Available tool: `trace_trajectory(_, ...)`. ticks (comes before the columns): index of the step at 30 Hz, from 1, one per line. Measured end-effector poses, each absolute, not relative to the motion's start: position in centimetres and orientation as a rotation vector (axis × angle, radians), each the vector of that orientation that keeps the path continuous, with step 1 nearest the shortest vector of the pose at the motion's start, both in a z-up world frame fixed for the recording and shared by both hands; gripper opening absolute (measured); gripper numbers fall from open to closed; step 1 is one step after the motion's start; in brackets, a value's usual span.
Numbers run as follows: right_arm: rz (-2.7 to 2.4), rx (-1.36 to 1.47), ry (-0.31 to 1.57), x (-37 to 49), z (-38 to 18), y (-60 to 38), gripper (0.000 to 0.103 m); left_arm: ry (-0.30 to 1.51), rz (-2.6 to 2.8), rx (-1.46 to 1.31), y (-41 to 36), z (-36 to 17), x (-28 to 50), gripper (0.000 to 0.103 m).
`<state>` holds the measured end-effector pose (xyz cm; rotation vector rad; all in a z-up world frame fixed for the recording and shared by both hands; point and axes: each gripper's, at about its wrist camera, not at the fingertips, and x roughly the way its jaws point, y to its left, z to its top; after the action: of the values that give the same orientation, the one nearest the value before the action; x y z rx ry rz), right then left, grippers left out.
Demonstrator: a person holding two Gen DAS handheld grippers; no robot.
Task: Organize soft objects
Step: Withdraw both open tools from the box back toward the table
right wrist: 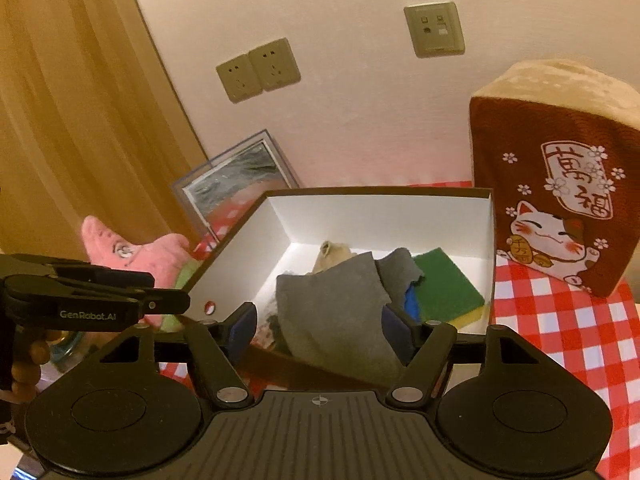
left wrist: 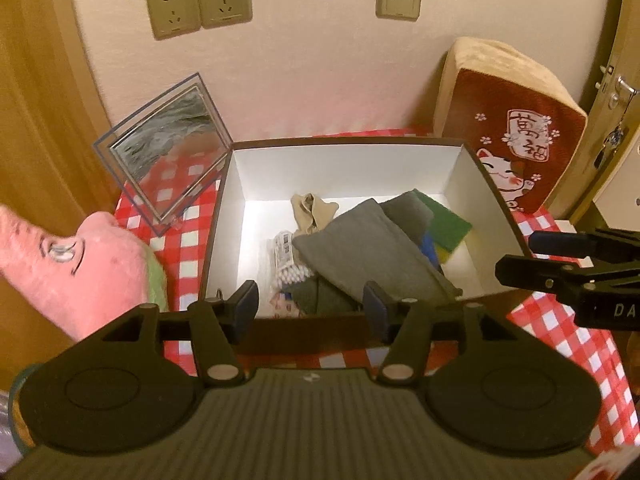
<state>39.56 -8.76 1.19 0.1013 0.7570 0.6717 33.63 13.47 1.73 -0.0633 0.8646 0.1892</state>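
An open box with white walls stands on the red checked cloth. Inside lie a grey cloth spread over the pile, a beige sock, a green sponge and a packet of cotton swabs. My left gripper hangs open over the box's near wall with nothing between its fingers. My right gripper is open too; the grey cloth lies behind and below its fingers, not pinched. In the left wrist view the right gripper sits at the box's near right corner.
A pink star plush lies left of the box, beside a clear plastic case that leans on the wall. A red lucky-cat cushion stands at the back right. Wall sockets are above. A door handle is at the far right.
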Motion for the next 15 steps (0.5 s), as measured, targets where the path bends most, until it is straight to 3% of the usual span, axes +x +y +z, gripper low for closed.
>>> trace_trajectory(15, 0.678, 0.138, 0.812, 32.3, -0.1, -11.7, 0.074, 0.905, 0.239, -0.126, 12.6, -0.2, 24.0, 0.057)
